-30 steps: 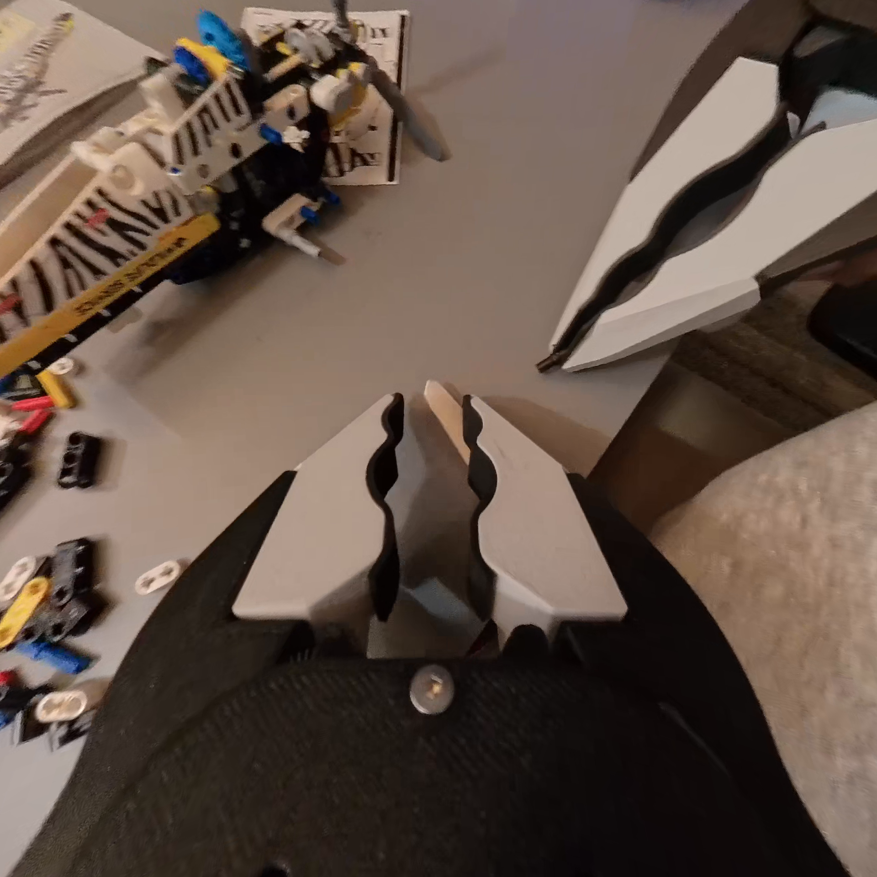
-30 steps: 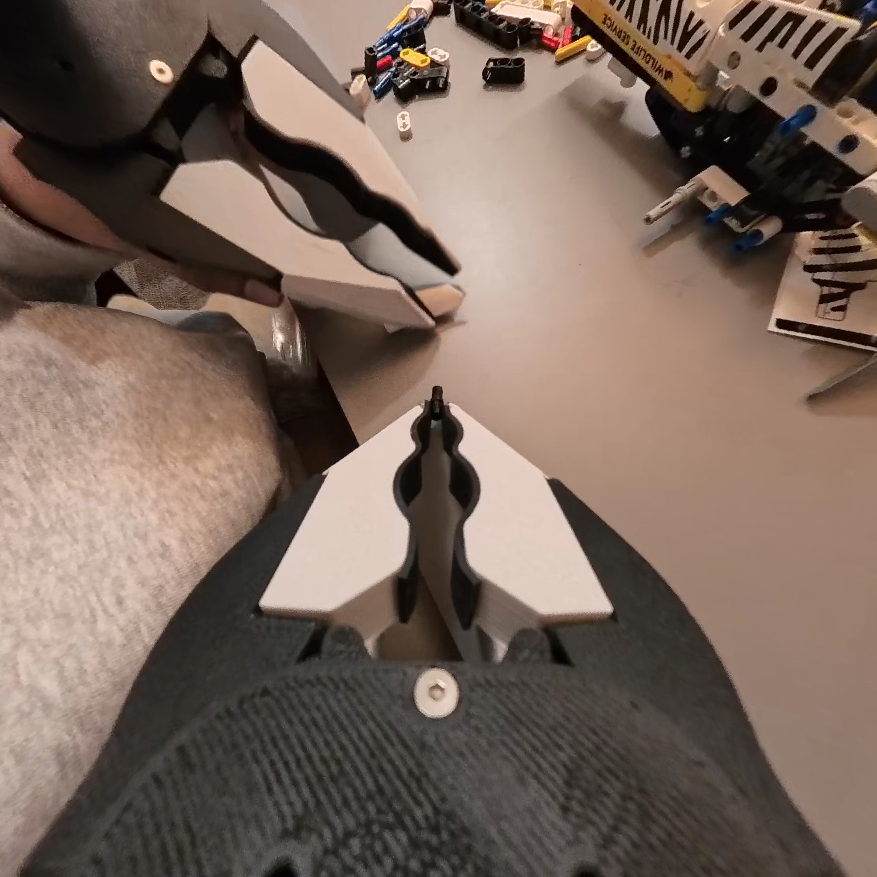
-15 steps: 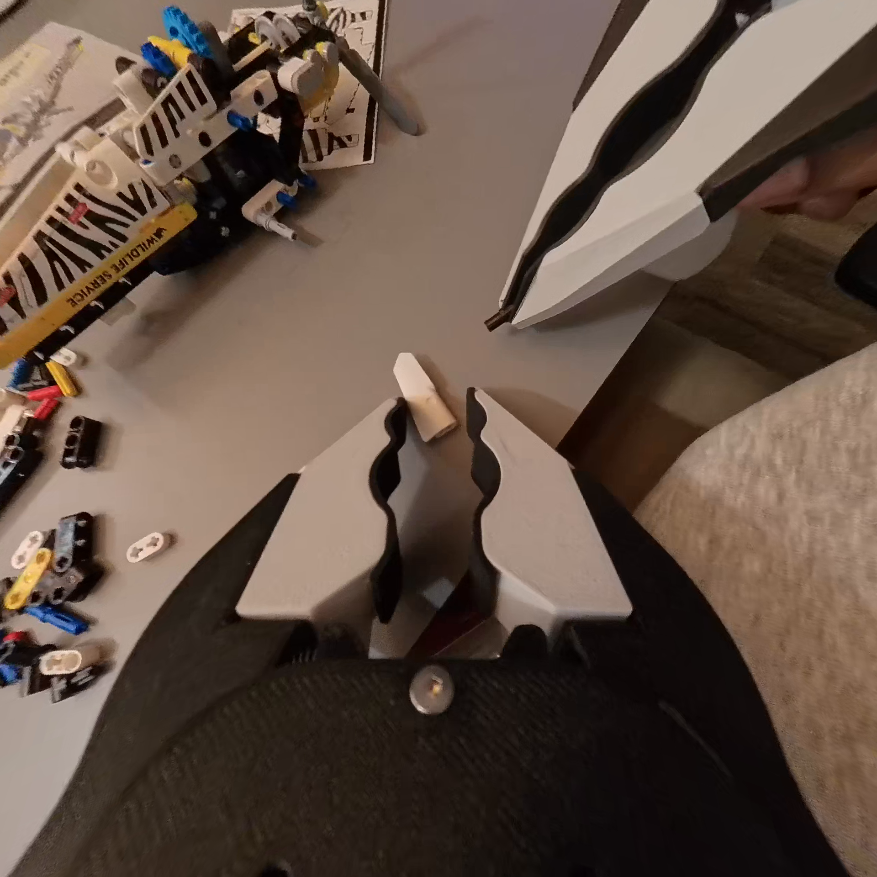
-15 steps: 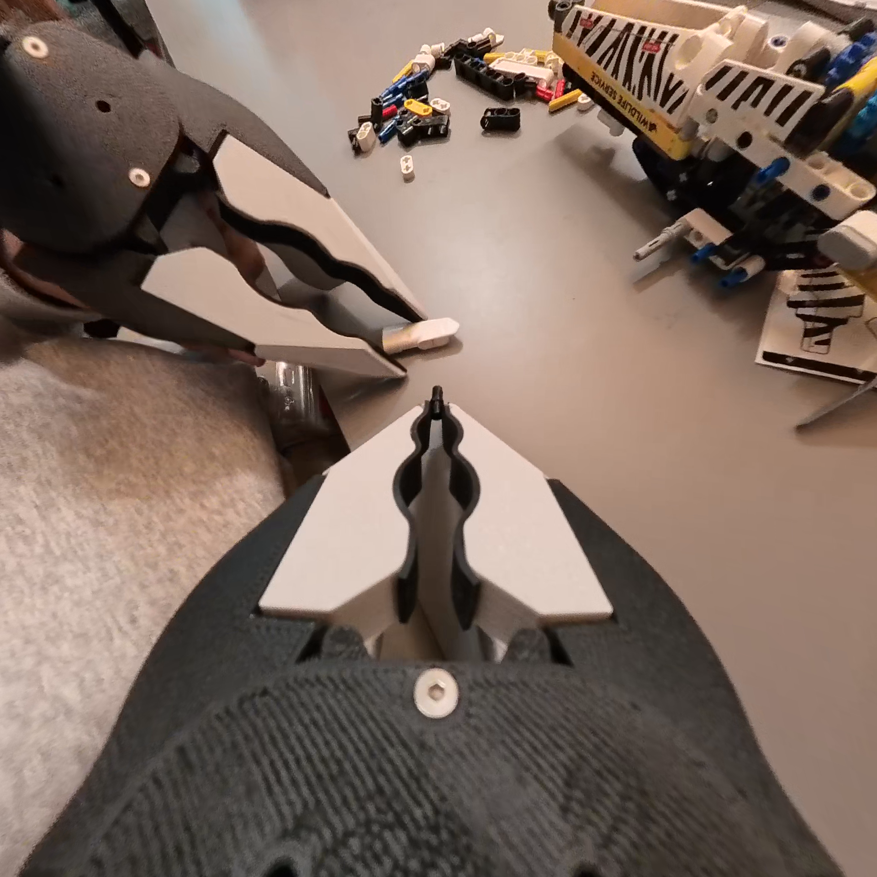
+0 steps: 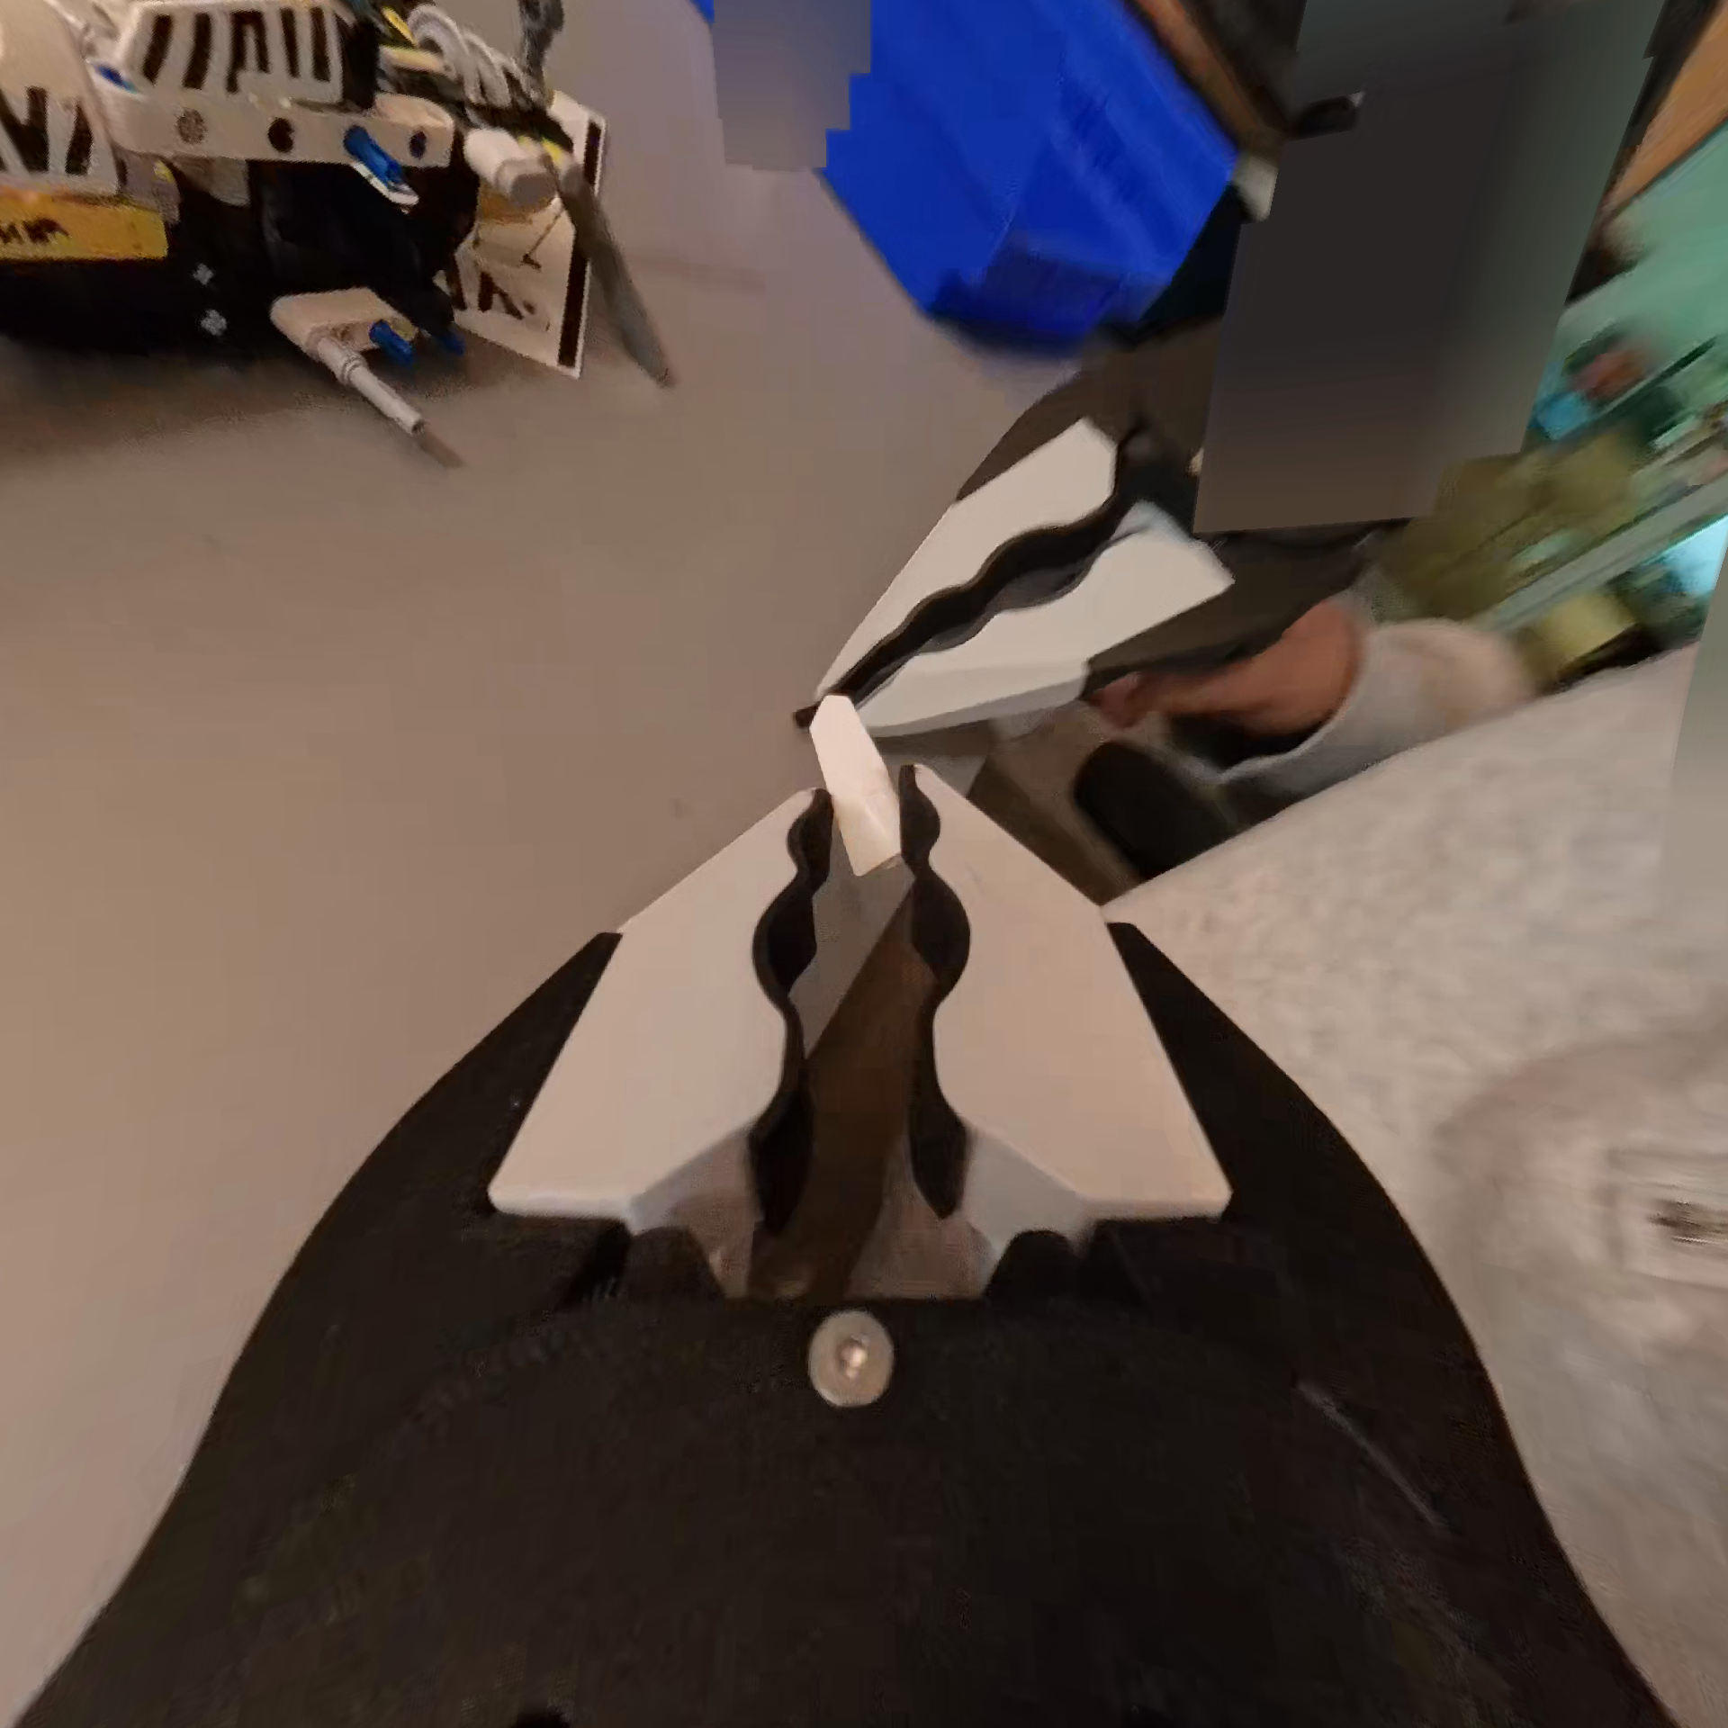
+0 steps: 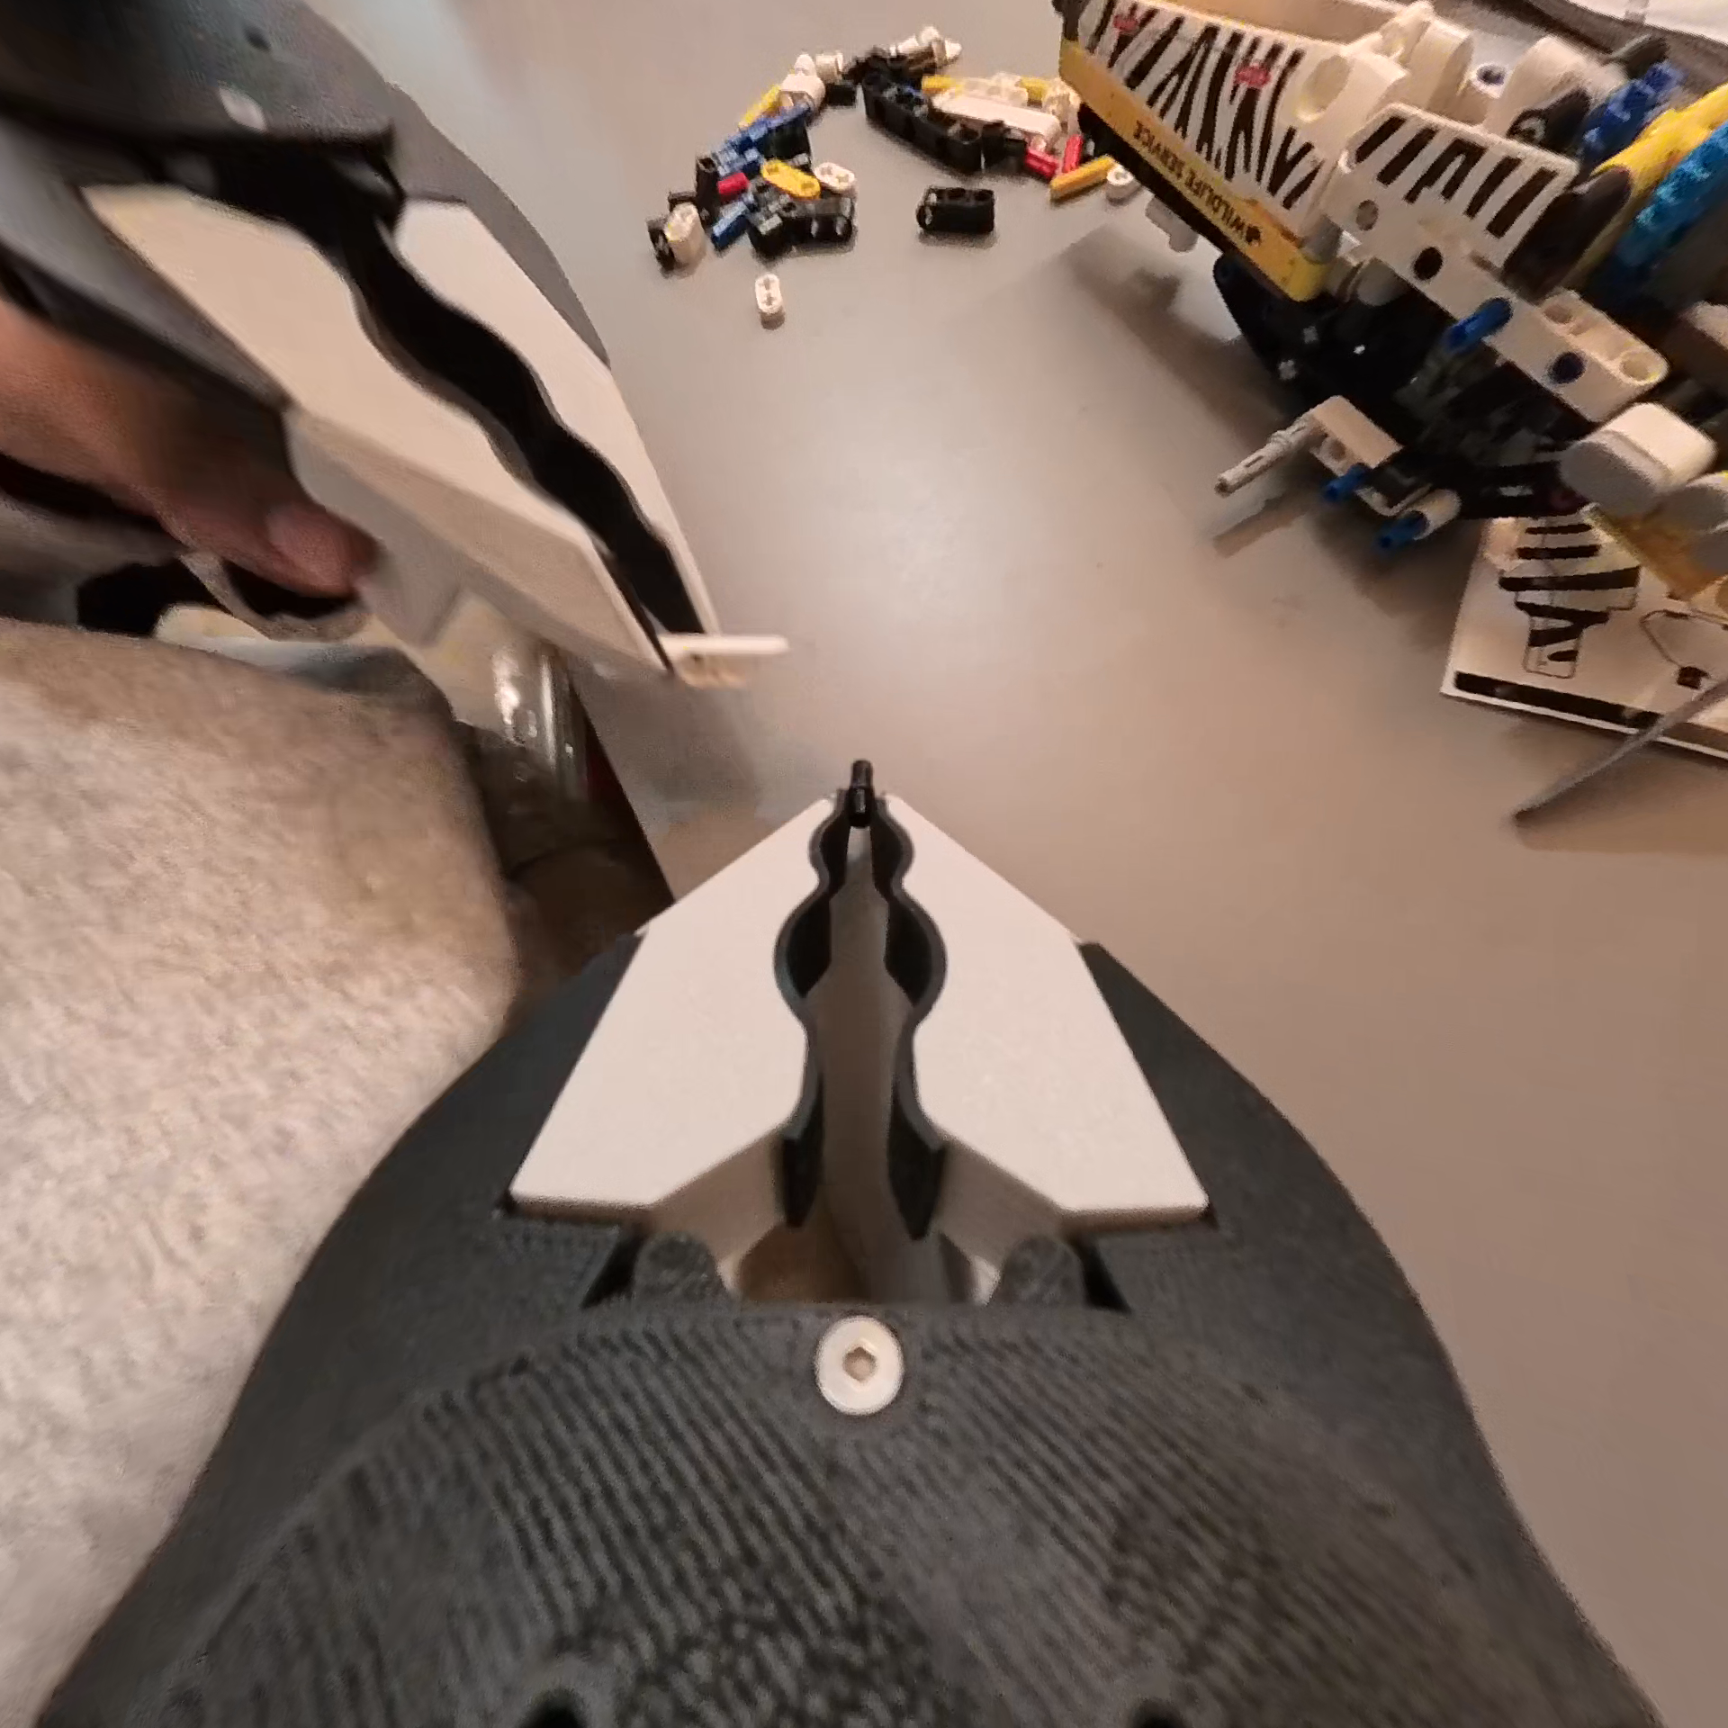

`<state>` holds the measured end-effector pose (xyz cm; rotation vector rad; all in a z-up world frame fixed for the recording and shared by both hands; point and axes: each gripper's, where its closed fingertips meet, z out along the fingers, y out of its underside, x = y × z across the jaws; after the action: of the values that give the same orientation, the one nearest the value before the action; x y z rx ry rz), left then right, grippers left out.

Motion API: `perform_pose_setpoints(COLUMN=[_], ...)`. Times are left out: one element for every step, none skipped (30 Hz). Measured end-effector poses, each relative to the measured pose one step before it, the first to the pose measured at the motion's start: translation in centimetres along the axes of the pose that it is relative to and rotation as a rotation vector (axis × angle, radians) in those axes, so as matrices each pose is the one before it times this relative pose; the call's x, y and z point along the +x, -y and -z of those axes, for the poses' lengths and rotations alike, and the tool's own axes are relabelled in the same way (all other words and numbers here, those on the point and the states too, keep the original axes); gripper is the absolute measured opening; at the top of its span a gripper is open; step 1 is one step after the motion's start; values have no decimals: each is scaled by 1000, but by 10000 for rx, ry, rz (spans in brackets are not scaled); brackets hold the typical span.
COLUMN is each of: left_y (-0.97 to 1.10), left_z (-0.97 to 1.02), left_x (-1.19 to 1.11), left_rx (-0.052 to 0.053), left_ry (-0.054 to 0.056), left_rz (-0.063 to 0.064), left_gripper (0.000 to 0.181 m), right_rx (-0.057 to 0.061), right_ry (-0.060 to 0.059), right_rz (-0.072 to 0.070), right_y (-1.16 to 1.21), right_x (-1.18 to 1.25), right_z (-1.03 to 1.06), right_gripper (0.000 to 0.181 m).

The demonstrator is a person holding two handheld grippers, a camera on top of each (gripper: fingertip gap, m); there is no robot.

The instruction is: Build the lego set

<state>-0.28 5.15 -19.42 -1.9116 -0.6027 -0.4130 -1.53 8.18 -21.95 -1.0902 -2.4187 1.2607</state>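
The zebra-striped model (image 6: 1328, 178) stands largely assembled on the worktop (image 6: 982, 580), far ahead and to the right of the right gripper's (image 6: 858, 795) fingers. Its body, striped panels and yellow side strip are in place, so the build looks well along. A scatter of loose pieces (image 6: 776, 206) lies well ahead of those fingers, which suggests several steps remain, and a sticker sheet (image 6: 1571, 645) sits off to their right under the model's nose.

The left gripper (image 5: 860, 795) has its fingers clamped on a small white piece (image 5: 856, 795), which juts out past the tips and tilts up. The right gripper's fingers are together on a tiny black pin (image 6: 858, 784) that pokes out just beyond the tips. In the left wrist view that pin's tip sits just beside the free end of the white piece; whether they touch I cannot tell. Joining the two looks like the step in hand.

Half a second ago the white piece lay on the worktop between spread left fingers. Now it is gripped and lifted clear, and the two grippers have drawn closer.
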Motion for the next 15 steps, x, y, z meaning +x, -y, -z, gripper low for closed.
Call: perform_pose_setpoints(left_y=[451, 392, 315, 259, 225, 151, 68, 0, -18, -40, -34, -14, 40, 60, 15], left_z=[323, 294, 237, 196, 158, 128, 83, 53, 41, 16, 12, -3, 0, 2, -53], left_x=[215, 166, 173, 140, 40, -34, -71, -72, -55, -13, 17, 50, 116, 189, 286], left_rx=[297, 266, 221, 183, 163, 116, 52, 6, -13, -23, -33, -38, -19, -18, -64], left_ry=[-503, -439, -400, -329, -207, -91, -17, 27, 36, 9, -35, -64, -115, -179, -259], left_rz=[562, 502, 432, 363, 266, 144, 52, -1, -32, -30, 2, 37, 47, 83, 123], left_gripper=[14, 14, 14, 14, 14, 14, 14, 14, 14, 14, 14, 14, 14, 14, 14], right_rx=[-199, -183, -95, 24, 26, 39, 36, -13, -26, 37, 131, 234, 332, 395, 417], right_ry=[-210, -203, -184, -138, -141, -132, -88, -34, 16, 25, 6, 51, 147, 265, 352], right_rz=[188, 180, 150, 91, 24, 5, 4, 4, 5, 26, 61, 111, 153, 178, 196], right_y=[-209, -173, -51, 119, 101, 78, 56, -10, -11, 100, 249, 423, 618, 760, 856], right_x=[348, 330, 311, 234, 278, 267, 190, 106, 23, 17, 25, -75, -262, -505, -676], right_z=[-66, -86, -105, -83, -101, -109, -88, -60, 21, 118, 217, 317, 368, 362, 315], right_gripper=[2, 2, 2, 2, 2, 2, 2, 3, 7, 18, 24, 28, 30, 32, 35])
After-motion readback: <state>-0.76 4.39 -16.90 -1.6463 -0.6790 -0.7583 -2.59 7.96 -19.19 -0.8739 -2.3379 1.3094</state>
